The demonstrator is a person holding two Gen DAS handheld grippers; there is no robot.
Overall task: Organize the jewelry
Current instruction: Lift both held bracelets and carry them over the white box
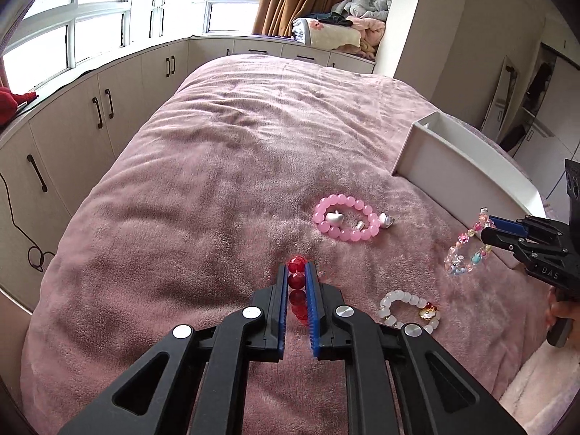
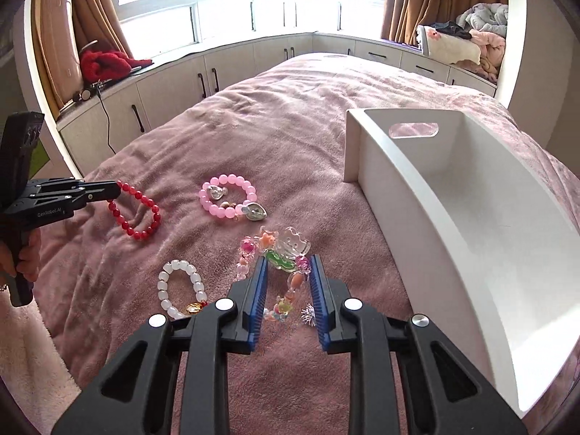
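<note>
My left gripper (image 1: 297, 270) is shut on a red bead bracelet (image 1: 296, 282), which still lies on the pink bed blanket; it shows in the right wrist view too (image 2: 136, 210). My right gripper (image 2: 288, 264) is open around a colourful charm bracelet (image 2: 281, 253) and not clamped on it; the bracelet also shows in the left wrist view (image 1: 467, 250). A pink bead bracelet with silver charms (image 1: 346, 217) (image 2: 228, 197) and a white bead bracelet with a gold charm (image 1: 407, 310) (image 2: 181, 288) lie loose on the blanket. A white box (image 2: 453, 195) (image 1: 453, 159) stands empty at the right.
The pink blanket (image 1: 217, 181) covers the whole bed. White cabinets (image 1: 90, 116) run along the windows at left and back. Folded bedding (image 1: 344, 29) is piled on the far ledge. A red knit item (image 2: 105, 61) lies on the left ledge.
</note>
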